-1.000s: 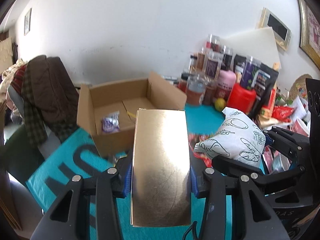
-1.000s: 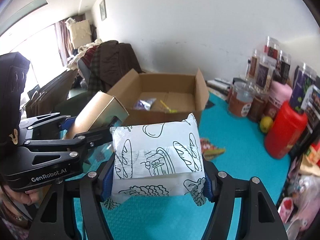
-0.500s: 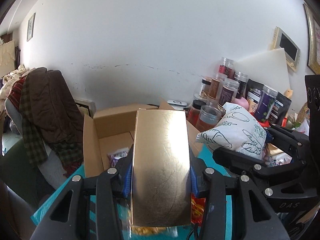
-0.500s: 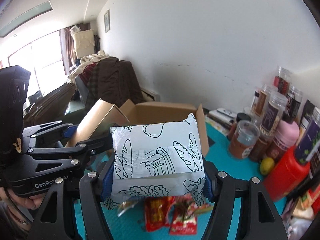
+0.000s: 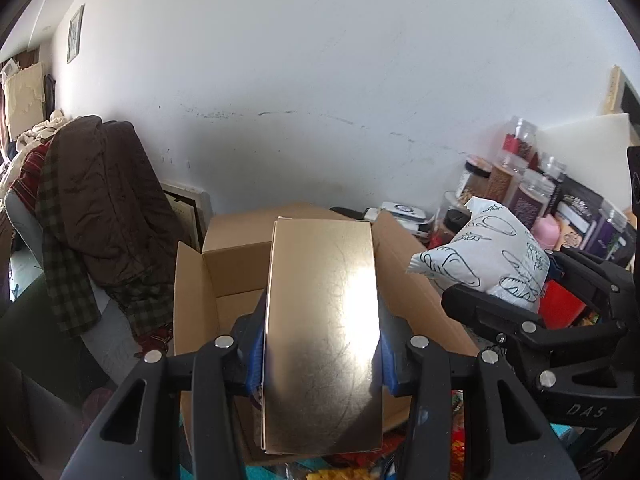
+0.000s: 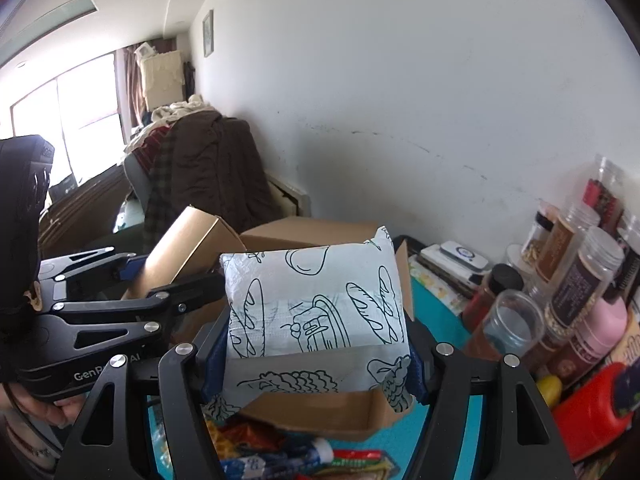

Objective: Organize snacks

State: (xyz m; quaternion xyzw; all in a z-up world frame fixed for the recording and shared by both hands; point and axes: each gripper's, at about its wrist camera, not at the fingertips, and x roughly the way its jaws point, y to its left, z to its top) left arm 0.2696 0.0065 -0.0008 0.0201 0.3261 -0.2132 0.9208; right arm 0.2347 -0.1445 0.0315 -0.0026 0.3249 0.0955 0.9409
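My left gripper [image 5: 322,354] is shut on a shiny gold box [image 5: 322,336], held above the open cardboard box [image 5: 208,280]. My right gripper [image 6: 314,360] is shut on a white bread bag printed with line drawings [image 6: 316,312], also over the cardboard box [image 6: 320,416]. In the left wrist view the bread bag [image 5: 488,256] and right gripper [image 5: 520,288] appear at the right. In the right wrist view the gold box [image 6: 188,248] and left gripper [image 6: 132,280] appear at the left. The carton's inside is mostly hidden by what I hold.
Jars, bottles and pouches [image 6: 576,288] crowd the right by the wall, with a red container [image 6: 596,412]. Loose snack packets [image 6: 280,456] lie on the teal mat [image 6: 436,312] at the near edge. A chair heaped with clothes [image 5: 92,208] stands left of the carton.
Both grippers have carried their loads forward toward the wall, from short of the cardboard box to above it. The box's interior has slid out of sight beneath them. Both grips are unchanged.
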